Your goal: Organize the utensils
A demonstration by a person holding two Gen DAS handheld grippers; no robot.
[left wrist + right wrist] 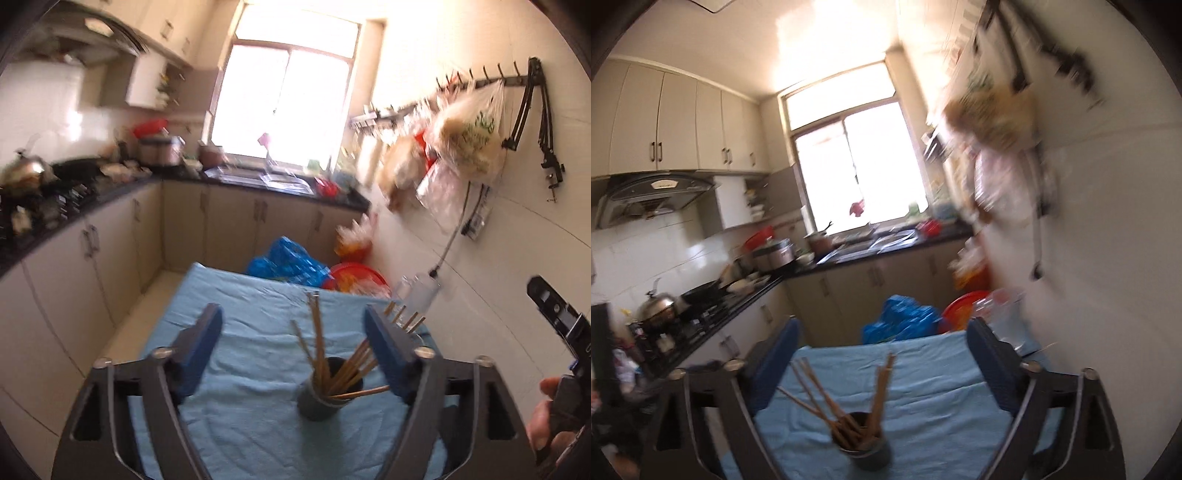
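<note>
A dark grey cup holding several wooden chopsticks stands on a table under a light blue cloth. My left gripper is open, and the cup sits low between its blue-padded fingers, nearer the right one, with no contact. More chopstick ends poke up behind that right finger. In the right wrist view my right gripper is open too. The same cup with its chopsticks stands just below and between the fingers, untouched.
A person's hand holds the other gripper's handle at the right edge. Clear glass jars stand at the table's far right by the white wall. A blue bag and red basin lie beyond the table. A cluttered counter runs along the left.
</note>
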